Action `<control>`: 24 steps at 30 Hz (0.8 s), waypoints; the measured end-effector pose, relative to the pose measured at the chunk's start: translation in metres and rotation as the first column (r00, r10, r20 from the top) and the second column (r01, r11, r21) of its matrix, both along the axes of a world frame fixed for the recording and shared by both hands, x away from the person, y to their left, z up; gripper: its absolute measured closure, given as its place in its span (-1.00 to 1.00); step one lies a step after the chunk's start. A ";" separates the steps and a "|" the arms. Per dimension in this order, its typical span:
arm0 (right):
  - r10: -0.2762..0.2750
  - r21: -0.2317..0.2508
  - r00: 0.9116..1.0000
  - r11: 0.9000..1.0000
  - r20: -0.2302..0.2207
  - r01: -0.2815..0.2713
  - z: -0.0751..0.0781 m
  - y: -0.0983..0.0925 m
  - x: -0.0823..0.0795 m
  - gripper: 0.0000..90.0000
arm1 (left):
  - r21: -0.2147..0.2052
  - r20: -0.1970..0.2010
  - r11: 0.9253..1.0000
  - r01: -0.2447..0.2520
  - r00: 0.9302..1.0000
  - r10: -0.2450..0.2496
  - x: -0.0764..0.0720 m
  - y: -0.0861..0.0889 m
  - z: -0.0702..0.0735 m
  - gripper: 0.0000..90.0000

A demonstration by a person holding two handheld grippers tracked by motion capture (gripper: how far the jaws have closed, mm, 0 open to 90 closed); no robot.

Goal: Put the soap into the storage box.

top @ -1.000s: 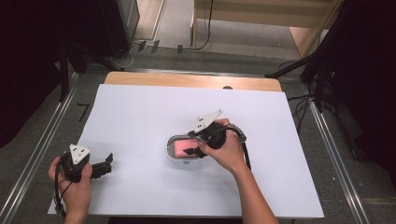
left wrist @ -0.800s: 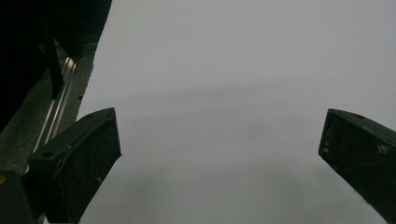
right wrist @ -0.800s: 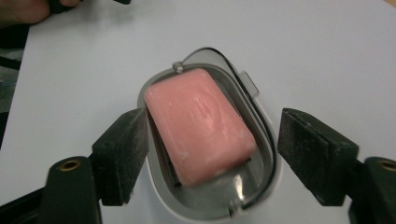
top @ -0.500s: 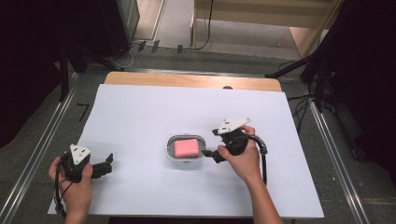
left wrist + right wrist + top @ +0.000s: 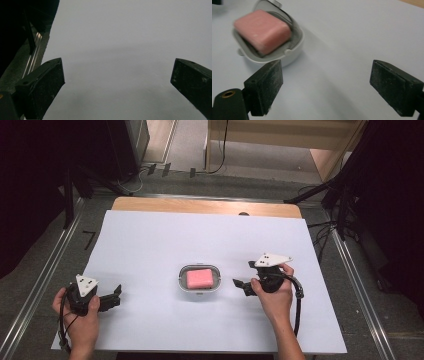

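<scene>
Where the white table cover (image 5: 150, 245) meets its near left corner, the person's left hand (image 5: 82, 317) rests on the surface holding the left gripper (image 5: 112, 298), which points toward the middle of the table. Its jaws stand wide apart with nothing between them; the left gripper view looks along them at bare white surface, with a metal rail (image 5: 33, 56) of the table frame at the far left edge.

In the middle of the table, toward the near side, sits a small grey oval dish (image 5: 182, 281) with a pink soap bar (image 5: 200, 278) lying inside it. In the right gripper view the soap (image 5: 262, 30) fills most of the dish (image 5: 294, 51) and sits slightly askew.

Just to the right of the dish, the right hand (image 5: 274, 297) holds the right gripper (image 5: 241, 276), its tips aimed at the dish but apart from it. Its jaws have just been opening and now stand spread, empty, with only table surface between them.
</scene>
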State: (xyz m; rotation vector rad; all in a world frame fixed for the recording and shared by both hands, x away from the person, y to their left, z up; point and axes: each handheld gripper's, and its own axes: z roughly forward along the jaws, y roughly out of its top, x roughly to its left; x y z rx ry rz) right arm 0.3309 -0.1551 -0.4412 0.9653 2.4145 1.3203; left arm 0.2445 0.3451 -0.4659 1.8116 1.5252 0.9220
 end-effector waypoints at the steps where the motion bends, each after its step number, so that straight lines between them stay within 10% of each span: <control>1: -0.028 -0.019 0.999 0.999 0.017 0.028 -0.001 -0.001 -0.002 -0.82 | 0.001 0.000 1.000 0.000 1.000 0.000 0.000 0.000 0.000 -1.00; 24: -0.134 0.000 0.991 0.991 -0.018 0.134 -0.028 -0.050 -0.031 -1.00 | 0.011 0.002 1.000 0.003 1.000 -0.003 0.000 -0.001 0.000 -1.00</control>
